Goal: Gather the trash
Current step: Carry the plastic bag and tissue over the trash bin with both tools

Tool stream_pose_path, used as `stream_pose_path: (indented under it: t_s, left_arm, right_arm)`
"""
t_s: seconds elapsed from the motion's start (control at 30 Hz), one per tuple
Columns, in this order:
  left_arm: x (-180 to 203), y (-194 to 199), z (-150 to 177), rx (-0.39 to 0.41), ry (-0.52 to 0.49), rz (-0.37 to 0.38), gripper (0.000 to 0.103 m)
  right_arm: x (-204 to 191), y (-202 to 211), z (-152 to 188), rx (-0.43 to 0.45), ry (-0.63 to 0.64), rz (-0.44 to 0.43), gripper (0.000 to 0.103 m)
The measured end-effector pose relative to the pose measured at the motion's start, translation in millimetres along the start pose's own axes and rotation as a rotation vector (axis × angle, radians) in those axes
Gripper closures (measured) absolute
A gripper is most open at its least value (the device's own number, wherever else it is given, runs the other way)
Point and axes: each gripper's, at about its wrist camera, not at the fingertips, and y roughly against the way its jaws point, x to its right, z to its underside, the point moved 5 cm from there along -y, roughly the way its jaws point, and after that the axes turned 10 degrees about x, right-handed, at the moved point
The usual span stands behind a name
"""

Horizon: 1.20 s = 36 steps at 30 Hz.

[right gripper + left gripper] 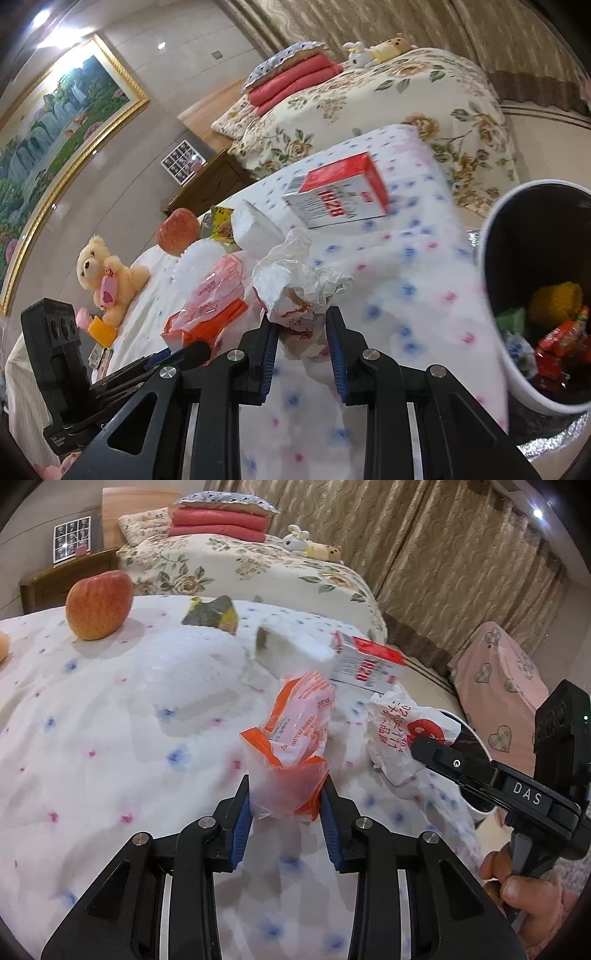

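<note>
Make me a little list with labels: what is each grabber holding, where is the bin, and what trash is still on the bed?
left gripper: jaws closed on the orange plastic bag
right gripper: jaws closed on the crumpled white wrapper
trash bin: beside the bed's edge, wrappers already inside
still on the bed: red and white box, yellow wrapper
not trash: apple, teddy bear

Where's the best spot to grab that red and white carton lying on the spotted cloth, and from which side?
Grip the red and white carton across its thin dimension, one pad on the broad printed face and one beneath, coming from the near corner. It lies flat, and its broad face looks too wide to span; the thin edge probably suits the tongs best.
</note>
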Motion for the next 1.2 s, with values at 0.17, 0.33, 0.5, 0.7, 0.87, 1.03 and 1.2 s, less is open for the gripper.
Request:
stream_pose_path:
  t_s: [0.17, 0.33, 0.5, 0.7, 0.87, 1.03, 1.2]
  left_arm:
    - [18.7, 2.0, 4.5, -0.002, -0.006, 0.034, 0.072]
    - [44.1, 5.6, 8.2, -0.002, -0.034, 0.072, 0.073]
    - [63.7, 7.0, 10.3, -0.001, -0.059, 0.107, 0.074]
    - [85.3, 4.4, 13.0, -0.005, -0.087, 0.136, 0.074]
    - [102.5, 0.3, 12.0, -0.008, -0.11, 0.161, 0.075]
    - [118.7, -6.0, 11.1, -0.013, -0.131, 0.183, 0.074]
    - [133.1, -13.1, 11.9, -0.018, -0.149, 0.194, 0.074]
  right_arm:
    - [16.0, 19.5, 0.0, 0.021, -0.028, 0.023, 0.077]
    - [33.6, 39.9, 2.6, 0.044, -0.057, 0.054, 0.077]
    - [49.1, 56.1, 0.6, 0.067, -0.073, 0.082, 0.077]
    - [65.2, 72.8, -2.9, 0.094, -0.088, 0.106, 0.077]
    - [80.2, 84.0, -2.7, 0.107, -0.105, 0.129, 0.077]
    - [95.2, 93.5, -4.0, 0.12, -0.122, 0.151, 0.077]
    - [104.9, 99.6, -5.2, 0.13, -0.134, 0.166, 0.077]
